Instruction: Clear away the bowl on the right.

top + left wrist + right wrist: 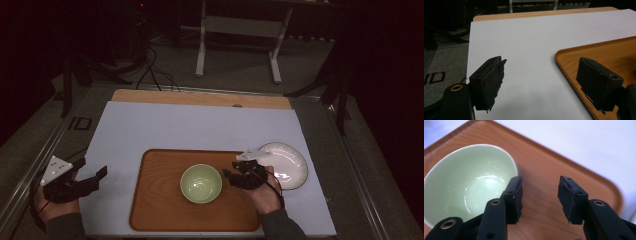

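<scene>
A pale green bowl stands empty in the middle of a wooden tray. My right gripper hovers just right of the bowl, open, with nothing between its jaws. In the right gripper view the bowl lies left of my right gripper, whose left jaw stands beside the bowl's rim over the tray. My left gripper is open at the table's left, off the tray. In the left gripper view my left gripper spans white sheet and the tray's corner.
A white plate lies on the white sheet just right of the tray, behind my right hand. The wooden tabletop edge runs along the back. A white table frame and cables stand on the floor beyond.
</scene>
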Motion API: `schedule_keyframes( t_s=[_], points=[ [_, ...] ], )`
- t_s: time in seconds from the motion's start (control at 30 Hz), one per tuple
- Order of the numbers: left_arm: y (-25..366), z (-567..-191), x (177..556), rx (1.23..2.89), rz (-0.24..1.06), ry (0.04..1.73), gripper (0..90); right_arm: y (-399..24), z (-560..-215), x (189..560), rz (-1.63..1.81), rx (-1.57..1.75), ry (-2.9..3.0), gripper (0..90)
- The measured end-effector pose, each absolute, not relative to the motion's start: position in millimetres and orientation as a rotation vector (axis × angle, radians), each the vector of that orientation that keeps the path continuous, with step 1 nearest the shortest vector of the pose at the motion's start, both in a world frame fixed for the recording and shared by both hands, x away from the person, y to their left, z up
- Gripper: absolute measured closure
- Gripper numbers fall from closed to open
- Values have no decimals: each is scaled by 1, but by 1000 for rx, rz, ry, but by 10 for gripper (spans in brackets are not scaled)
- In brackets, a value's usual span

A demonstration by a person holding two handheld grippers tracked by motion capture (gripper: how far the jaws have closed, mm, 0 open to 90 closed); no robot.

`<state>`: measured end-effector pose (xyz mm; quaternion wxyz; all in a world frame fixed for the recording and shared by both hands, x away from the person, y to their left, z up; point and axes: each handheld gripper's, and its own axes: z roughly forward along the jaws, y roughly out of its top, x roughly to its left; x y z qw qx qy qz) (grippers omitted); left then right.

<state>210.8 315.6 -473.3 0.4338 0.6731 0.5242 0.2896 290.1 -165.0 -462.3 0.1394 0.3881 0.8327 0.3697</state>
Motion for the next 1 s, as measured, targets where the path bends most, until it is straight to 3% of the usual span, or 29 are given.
schedule_keyframes(
  t_s=[0.43, 0.77, 1.0],
  points=[
    [314, -473, 212, 1679, 719, 1303, 213, -224, -441, 271, 1142, 1110, 2212, 420],
    [315, -473, 212, 1672, 719, 1307, 211, -271, -464, 258, 1140, 1187, 2082, 307],
    [314, -473, 212, 1679, 714, 1308, 211, -299, -475, 259, 1118, 1310, 2008, 289]
  ],
)
